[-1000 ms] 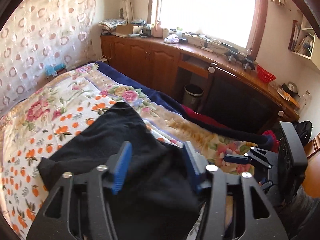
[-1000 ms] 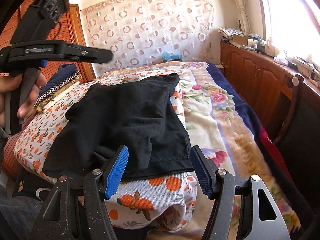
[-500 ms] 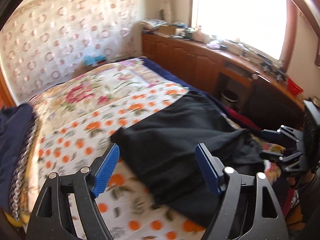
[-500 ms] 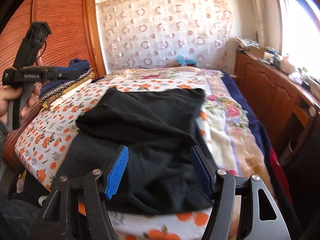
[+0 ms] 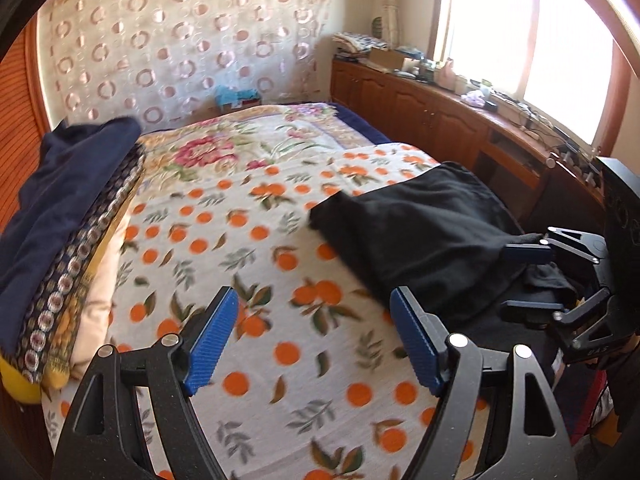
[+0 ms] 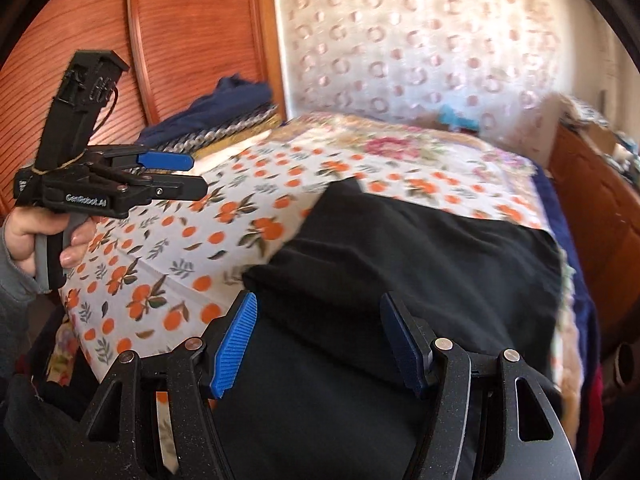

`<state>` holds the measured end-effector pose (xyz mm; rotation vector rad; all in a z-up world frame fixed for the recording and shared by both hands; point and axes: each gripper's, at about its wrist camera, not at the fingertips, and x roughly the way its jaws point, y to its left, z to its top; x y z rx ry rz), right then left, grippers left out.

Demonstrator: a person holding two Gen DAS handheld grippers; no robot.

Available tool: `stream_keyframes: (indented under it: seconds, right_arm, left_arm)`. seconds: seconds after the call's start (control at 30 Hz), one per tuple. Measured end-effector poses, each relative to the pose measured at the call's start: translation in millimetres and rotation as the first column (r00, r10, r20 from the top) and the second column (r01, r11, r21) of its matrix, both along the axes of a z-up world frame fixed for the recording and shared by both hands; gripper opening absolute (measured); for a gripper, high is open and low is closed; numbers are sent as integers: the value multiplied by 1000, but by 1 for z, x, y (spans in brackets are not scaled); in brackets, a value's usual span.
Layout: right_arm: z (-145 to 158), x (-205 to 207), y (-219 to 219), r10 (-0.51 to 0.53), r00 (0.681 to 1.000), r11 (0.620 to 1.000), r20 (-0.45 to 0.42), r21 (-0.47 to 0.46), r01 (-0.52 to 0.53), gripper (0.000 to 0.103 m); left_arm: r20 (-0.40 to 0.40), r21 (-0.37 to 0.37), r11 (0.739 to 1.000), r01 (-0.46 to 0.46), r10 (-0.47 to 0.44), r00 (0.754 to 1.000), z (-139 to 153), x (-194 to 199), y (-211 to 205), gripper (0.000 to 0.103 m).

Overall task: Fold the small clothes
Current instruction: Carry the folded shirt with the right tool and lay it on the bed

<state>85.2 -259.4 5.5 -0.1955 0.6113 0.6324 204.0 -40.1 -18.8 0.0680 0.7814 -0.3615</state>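
A black garment [image 5: 420,232] lies spread on the orange-print blanket [image 5: 248,240], toward the bed's right side. My left gripper [image 5: 314,340] hangs open over bare blanket left of the garment, with nothing between its blue pads [image 5: 212,340]. The right wrist view shows this left gripper [image 6: 196,176] at the far left, held by a hand [image 6: 24,240]. My right gripper [image 6: 320,344] stands open low over the near part of the black garment [image 6: 420,260]. Its pads are apart with cloth under the gap. From the left wrist view, the right gripper [image 5: 520,280] sits at the garment's near right edge.
A pile of folded fabrics with a navy piece on top [image 5: 68,200] sits at the bed's left edge, against a wooden wardrobe [image 6: 180,40]. A floral quilt [image 5: 224,148] covers the far half of the bed. Wooden cabinets [image 5: 440,120] with clutter run under the window on the right.
My left gripper has left the black garment and swung left over the bare blanket, its jaws wider. My right gripper has moved in over the garment's near part.
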Motion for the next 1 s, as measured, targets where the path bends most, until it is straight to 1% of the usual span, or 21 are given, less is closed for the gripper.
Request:
stream_keyframes:
  seconds: [0.2,0.33,0.37,0.43,0.47,0.5,0.57,0.67,0.77,0.83,1.0]
  right_arm:
    - [-12,28,40,58,997,994,-44,-85,-61,66]
    - [-22,45,55,60,996,986,-70,-154,-70,65]
    - [-26,49,56,59,995,982,-78,-176,-72,61]
    - [-31,56,61,59,994,974,-94,-213,-78,34]
    - [-30,59,61,61,993,974,-100,-213,-82,26]
    - [-26,63,55,67,992,978,-110,-191,-88,10]
    - [-14,67,43,73,990,987,-117,-136,-89,9]
    - [15,69,13,54,996,996,-77,-66,-60,8]
    - [40,80,-17,6,1000,997,-19,-70,-8,8]
    - [52,93,-39,-37,999,996,4,-81,37,7]
    - [75,134,-88,-156,987,979,46,-126,160,7]
  left_arm:
    - [-15,-11,999,-40,40,999,-12,-5,26,79]
    - [-30,-11,999,-47,47,998,-18,-6,35,79]
    - [-32,-10,999,-45,44,998,-20,-6,35,79]
    - [-35,-7,999,-39,38,999,-22,-6,34,79]
    - [-36,-5,999,-36,35,999,-22,-5,32,79]
    - [-36,-6,999,-32,31,999,-22,-5,31,79]
    - [-38,-11,1000,-17,17,999,-23,-2,26,79]
    - [-37,-17,1000,7,-7,999,-23,4,17,79]
    - [-39,-17,999,38,-39,999,-22,12,4,79]
    - [-40,-17,998,61,-62,997,-21,17,-6,79]
    - [-53,-33,993,111,-113,992,-22,35,-29,79]
